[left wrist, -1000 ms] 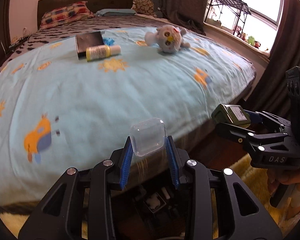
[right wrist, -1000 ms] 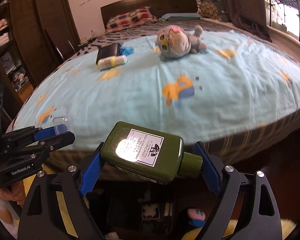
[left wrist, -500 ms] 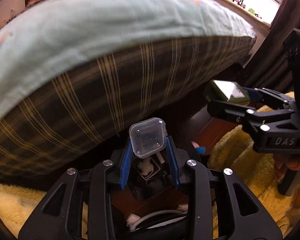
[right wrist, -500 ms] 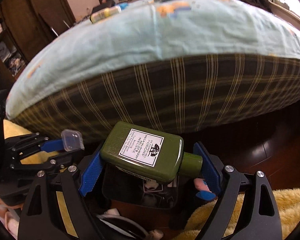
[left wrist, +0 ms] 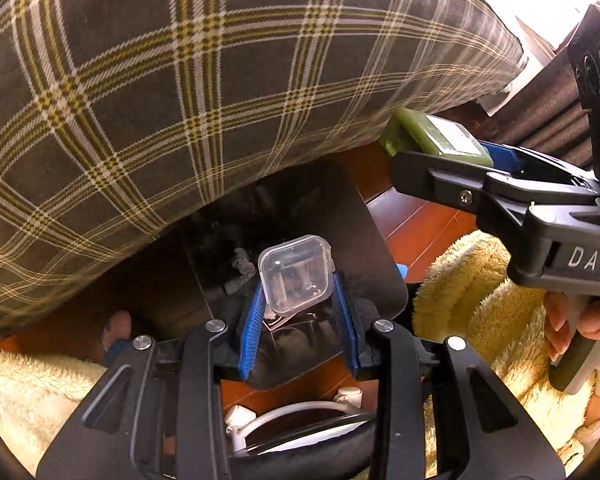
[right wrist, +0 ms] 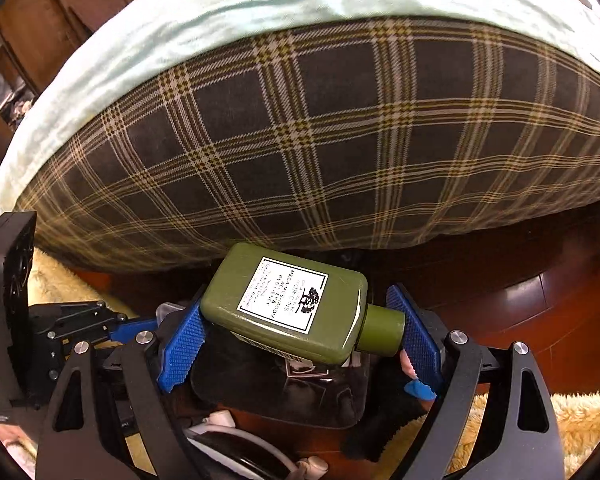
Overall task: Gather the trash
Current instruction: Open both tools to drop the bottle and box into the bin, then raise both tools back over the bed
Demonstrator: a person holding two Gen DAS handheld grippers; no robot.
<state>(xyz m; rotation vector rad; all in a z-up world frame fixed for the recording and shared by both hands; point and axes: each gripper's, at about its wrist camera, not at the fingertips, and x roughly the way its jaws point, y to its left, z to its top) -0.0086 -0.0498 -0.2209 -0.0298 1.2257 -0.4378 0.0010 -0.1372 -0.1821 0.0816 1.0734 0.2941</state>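
Left gripper clamped on clear case, hanging right over black bin by bed. Right gripper pinching green bottle end to end, lying crosswise, also above bin. Both look ready to drop, left maybe closer.

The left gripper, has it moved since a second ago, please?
Yes. The left gripper, shut on the clear case, dropped from above the bedspread to below the plaid bed side.
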